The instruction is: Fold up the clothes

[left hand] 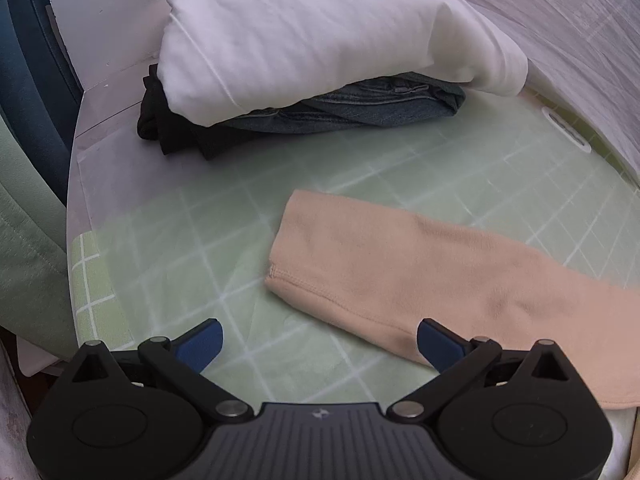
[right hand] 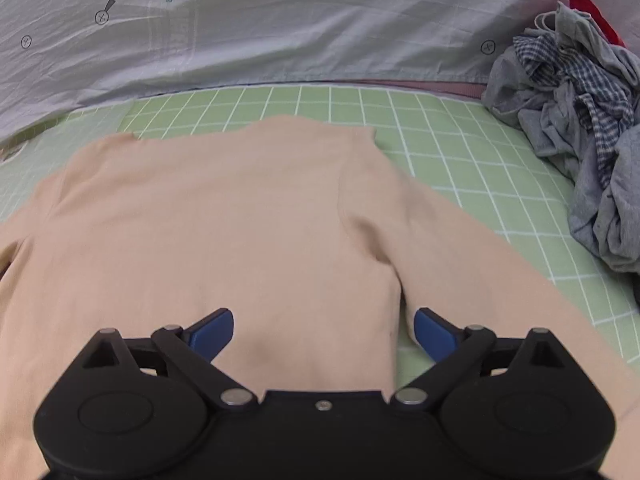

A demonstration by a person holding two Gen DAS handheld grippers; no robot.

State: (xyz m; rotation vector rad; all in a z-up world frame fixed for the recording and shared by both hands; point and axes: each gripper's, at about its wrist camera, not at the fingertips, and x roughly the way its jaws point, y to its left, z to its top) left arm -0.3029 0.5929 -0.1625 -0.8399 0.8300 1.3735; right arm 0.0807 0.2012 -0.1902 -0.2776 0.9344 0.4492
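Folded stack [left hand: 304,64] at 12 o'clock: done. Peach top [right hand: 224,220] flat, unfolded. Unsorted heap [right hand: 580,120] at 2 o'clock remains. Left claw [left hand: 318,342] and right claw [right hand: 323,332] both apart, empty.

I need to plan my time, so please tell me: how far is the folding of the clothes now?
Done: a folded stack sits on the green mat, white on top of denim and black pieces. In hand: the beige top lies spread flat, sleeves out, not yet folded; the left gripper and the right gripper are open and hold nothing. Left: the crumpled pile of grey and checked clothes.
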